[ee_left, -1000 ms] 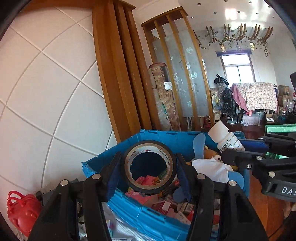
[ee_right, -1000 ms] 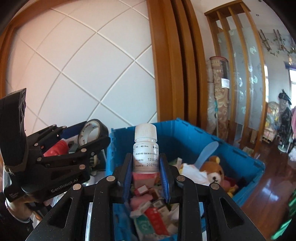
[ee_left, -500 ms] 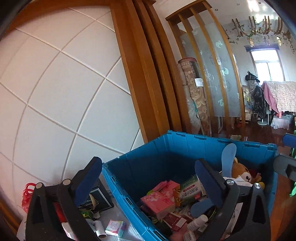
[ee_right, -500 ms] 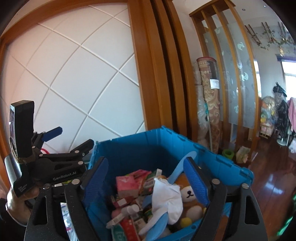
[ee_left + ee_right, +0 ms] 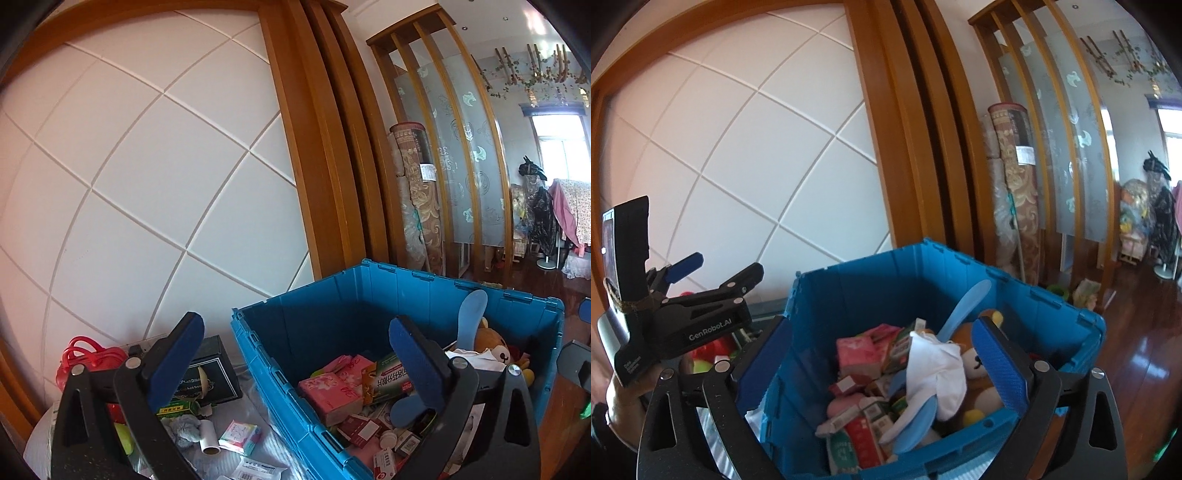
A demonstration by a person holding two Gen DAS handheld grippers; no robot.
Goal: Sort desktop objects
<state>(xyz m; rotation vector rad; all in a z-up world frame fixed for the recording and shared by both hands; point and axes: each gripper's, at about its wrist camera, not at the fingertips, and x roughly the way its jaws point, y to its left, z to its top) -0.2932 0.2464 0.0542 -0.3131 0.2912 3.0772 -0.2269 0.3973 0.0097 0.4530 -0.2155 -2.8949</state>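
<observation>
A blue plastic crate (image 5: 332, 295) (image 5: 1052, 295) stands against the wall, filled with pink boxes (image 5: 328, 391), medicine boxes, a teddy bear (image 5: 975, 362), a white cloth (image 5: 938, 365) and a blue fan (image 5: 964, 306). My left gripper (image 5: 295, 354) is open and empty above the crate's left wall; it also shows in the right wrist view (image 5: 716, 269). My right gripper (image 5: 882, 354) is open and empty over the crate's contents.
Left of the crate on the table lie a black box (image 5: 210, 373), a red basket (image 5: 88, 358), a green box (image 5: 177, 408), a small white roll (image 5: 208, 435) and a pastel packet (image 5: 240, 437). A panelled wall is behind. A wooden floor lies at the right.
The left gripper has let go of the tape roll and the right gripper of the white bottle. Both now stand wide open and have shifted left over the crate.
</observation>
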